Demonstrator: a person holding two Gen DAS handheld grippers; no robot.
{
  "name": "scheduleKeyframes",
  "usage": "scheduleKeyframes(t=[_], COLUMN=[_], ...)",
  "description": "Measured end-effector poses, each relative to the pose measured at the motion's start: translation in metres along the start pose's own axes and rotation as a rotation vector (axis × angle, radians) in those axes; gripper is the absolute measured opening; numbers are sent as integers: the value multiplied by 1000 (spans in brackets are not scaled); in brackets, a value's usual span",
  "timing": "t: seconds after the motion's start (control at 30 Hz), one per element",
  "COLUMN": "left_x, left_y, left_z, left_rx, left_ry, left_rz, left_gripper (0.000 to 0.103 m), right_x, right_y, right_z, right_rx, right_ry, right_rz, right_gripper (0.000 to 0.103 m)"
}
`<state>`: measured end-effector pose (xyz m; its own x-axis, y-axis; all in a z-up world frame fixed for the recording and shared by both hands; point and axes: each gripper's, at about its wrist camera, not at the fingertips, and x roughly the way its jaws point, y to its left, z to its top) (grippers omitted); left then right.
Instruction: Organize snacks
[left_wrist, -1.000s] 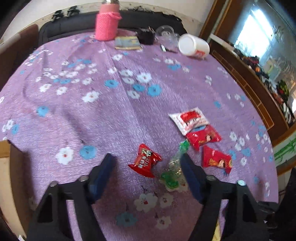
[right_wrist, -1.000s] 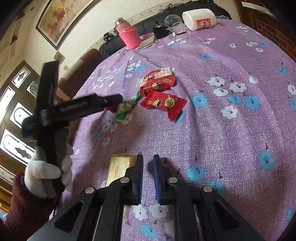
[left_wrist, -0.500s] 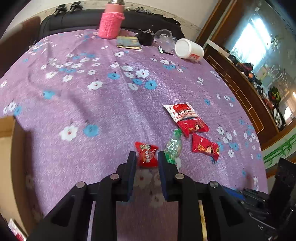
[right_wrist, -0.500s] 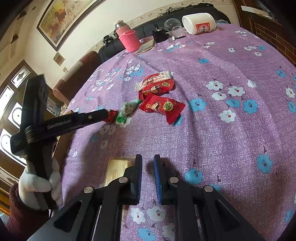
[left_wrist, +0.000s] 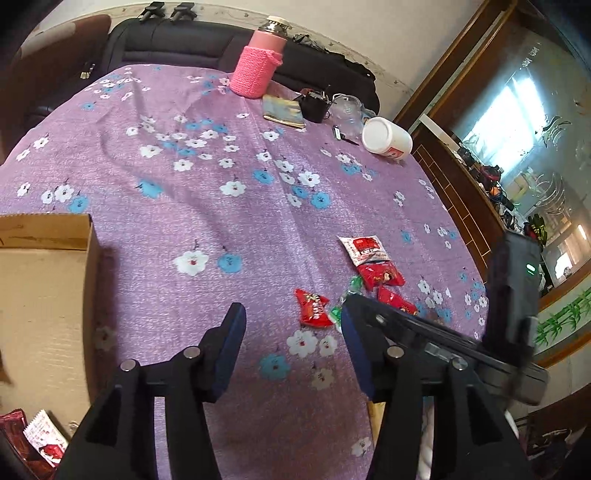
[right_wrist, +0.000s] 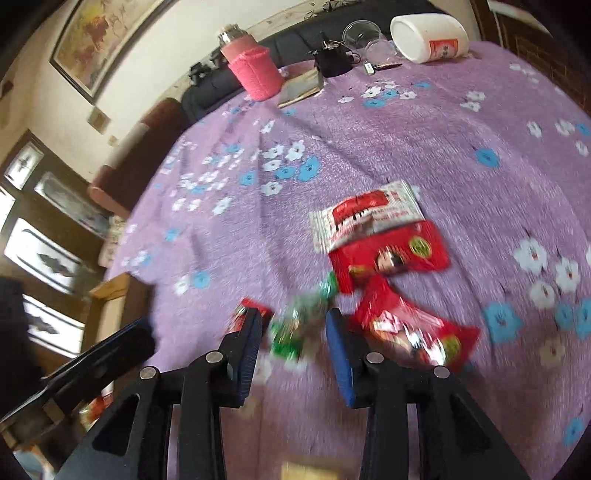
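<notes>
Several snack packets lie on the purple flowered tablecloth (left_wrist: 192, 206): a small red one (left_wrist: 312, 308), a green one (right_wrist: 295, 328), two larger red ones (right_wrist: 391, 254) and a white and red one (right_wrist: 365, 214). My left gripper (left_wrist: 291, 314) is open and empty, above the cloth just left of the small red packet. My right gripper (right_wrist: 293, 323) is open, with the green packet between its fingers; that view is blurred. The right gripper's body also shows in the left wrist view (left_wrist: 443, 336).
A cardboard box (left_wrist: 40, 295) stands at the table's left edge, with snack packets (left_wrist: 40, 443) in it. At the far side are a pink flask (left_wrist: 258, 62), a booklet (left_wrist: 282, 109), a black pot (left_wrist: 314, 107) and a white jar lying on its side (left_wrist: 386, 138).
My left gripper shut, drew back toward the box and has opened again. My right gripper moved forward to the packets and opened around the green one.
</notes>
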<state>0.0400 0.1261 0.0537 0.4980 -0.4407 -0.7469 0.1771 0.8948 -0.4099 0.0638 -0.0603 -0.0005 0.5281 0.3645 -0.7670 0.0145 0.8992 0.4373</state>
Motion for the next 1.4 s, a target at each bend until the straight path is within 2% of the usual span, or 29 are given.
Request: scheduleKeyframes(t=[0.07, 0.13, 0.3, 0.43, 0.53, 0.63, 0.67, 0.7, 0.73, 0.77, 0.8, 1.0, 1.17, 1.3, 1.4], left_x=[3, 8, 30, 48, 65, 77, 81, 80, 80, 78, 77, 42, -26, -83, -116], left_y=[2, 2, -7, -26, -45, -64, -72, -76, -77, -75, -73, -52, -23, 13, 47], left_z=[1, 1, 0, -1, -2, -11, -17, -20, -21, -20, -19, -19, -28, -38, -46], left_rx=[2, 7, 21, 91, 187, 337, 396, 424, 424, 409, 395, 285, 190, 132, 88], left_ry=[8, 17, 58, 81, 106, 102, 95, 77, 81, 83, 80, 32, -57, -125, -161], left_rz=[-3, 0, -4, 24, 96, 234, 286, 294, 275, 267, 266, 182, 130, 166, 220], left_gripper=[55, 56, 57, 57, 57, 57, 55, 47, 41, 30, 27, 27, 27, 27, 27], right_x=[3, 5, -6, -32, -46, -48, -46, -45, -45, -44, -44, -44, -45, -45, -47], right_y=[4, 7, -8, -20, -25, -25, -26, -26, -26, -26, -26, -26, -18, 4, 36], right_z=[2, 2, 1, 6, 8, 8, 7, 7, 7, 7, 7, 5, 1, -10, -27], right_rx=[-29, -61, -26, 25, 43, 45, 47, 46, 45, 41, 35, 30, -7, -65, -138], right_ry=[-31, -54, -71, -117, -159, -166, -162, -158, -157, -160, -164, -173, -175, -166, -142], right_rz=[-41, -72, -26, 28, 49, 51, 54, 55, 54, 49, 41, 39, 46, 68, 115], right_gripper=[24, 23, 22, 22, 23, 23, 23, 23, 23, 23, 23, 22, 22, 23, 23])
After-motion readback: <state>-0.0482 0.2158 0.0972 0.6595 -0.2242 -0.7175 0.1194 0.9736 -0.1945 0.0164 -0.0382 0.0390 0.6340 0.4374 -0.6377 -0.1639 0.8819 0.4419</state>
